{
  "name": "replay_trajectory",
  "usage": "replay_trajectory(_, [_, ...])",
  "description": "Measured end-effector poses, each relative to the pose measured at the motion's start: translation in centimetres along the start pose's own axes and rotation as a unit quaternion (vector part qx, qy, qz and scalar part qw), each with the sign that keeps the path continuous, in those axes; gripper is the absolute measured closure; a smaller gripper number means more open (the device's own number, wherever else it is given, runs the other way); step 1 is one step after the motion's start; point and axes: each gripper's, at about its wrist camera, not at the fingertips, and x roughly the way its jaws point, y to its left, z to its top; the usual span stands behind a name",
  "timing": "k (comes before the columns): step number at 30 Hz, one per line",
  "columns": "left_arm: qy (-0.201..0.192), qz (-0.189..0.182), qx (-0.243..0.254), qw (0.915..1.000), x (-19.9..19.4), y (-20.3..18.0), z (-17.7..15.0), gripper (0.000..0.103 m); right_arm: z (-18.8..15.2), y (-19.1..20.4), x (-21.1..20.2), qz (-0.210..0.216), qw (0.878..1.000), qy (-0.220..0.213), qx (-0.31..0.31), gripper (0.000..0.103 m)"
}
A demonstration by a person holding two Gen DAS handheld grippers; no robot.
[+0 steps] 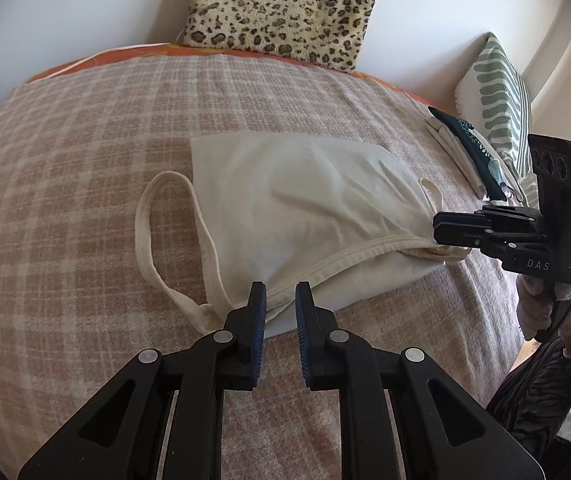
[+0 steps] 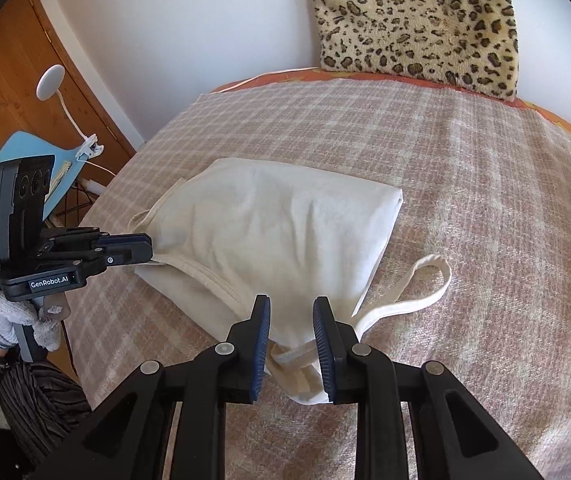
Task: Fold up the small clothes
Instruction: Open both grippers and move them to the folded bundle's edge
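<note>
A cream tank top [image 1: 305,200] [image 2: 277,232] lies folded over on a pink plaid blanket [image 1: 85,140] [image 2: 465,200]. My left gripper [image 1: 281,294] is shut on the hemmed near edge of the top, with cloth showing between its blue pads. In the right wrist view my left gripper [image 2: 147,246] sits at the top's left corner. My right gripper [image 2: 291,312] has bunched cream fabric and a strap between its fingers and is shut on them. From the left wrist view my right gripper [image 1: 437,228] pinches the top's right corner. One strap loop [image 1: 145,220] [image 2: 425,280] lies loose on the blanket.
A leopard-print cushion [image 1: 281,8] [image 2: 417,20] leans on the wall at the far edge. A green striped pillow [image 1: 497,96] and a small pile of folded clothes [image 1: 465,148] lie at the right. A wooden door [image 2: 13,92] and clip lamp [image 2: 51,80] stand left. Gloved hands [image 1: 537,308] [image 2: 5,320] hold both grippers.
</note>
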Motion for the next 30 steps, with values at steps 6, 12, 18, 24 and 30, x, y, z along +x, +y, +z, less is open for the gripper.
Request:
replay_trajectory(6, [0.02, 0.0, 0.018, 0.9996, 0.0, -0.5, -2.8, 0.09, -2.6, 0.2, -0.9, -0.02, 0.999, 0.018, -0.034, 0.081])
replay_trajectory(12, [-0.014, -0.03, 0.008, 0.9994, -2.7, -0.9, -2.0, 0.09, -4.8, 1.7, -1.3, -0.037, 0.996, 0.037, -0.074, 0.081])
replay_trajectory(18, [-0.066, -0.035, -0.006, 0.9972, -3.6, -1.0, 2.3, 0.09, -2.6, 1.6, -4.2, -0.015, 0.998, -0.04, -0.037, 0.081])
replay_trajectory(24, [-0.062, -0.032, -0.02, 0.9973, -0.7, -0.6, 5.6, 0.09, 0.1, -0.2, -2.3, -0.009, 0.998, -0.051, 0.021, 0.078])
replay_trajectory(30, [-0.001, -0.04, -0.022, 0.9989, 3.3, -0.5, 5.3, 0.09, -0.4, 1.0, 0.5, -0.011, 1.0, -0.009, -0.017, 0.078])
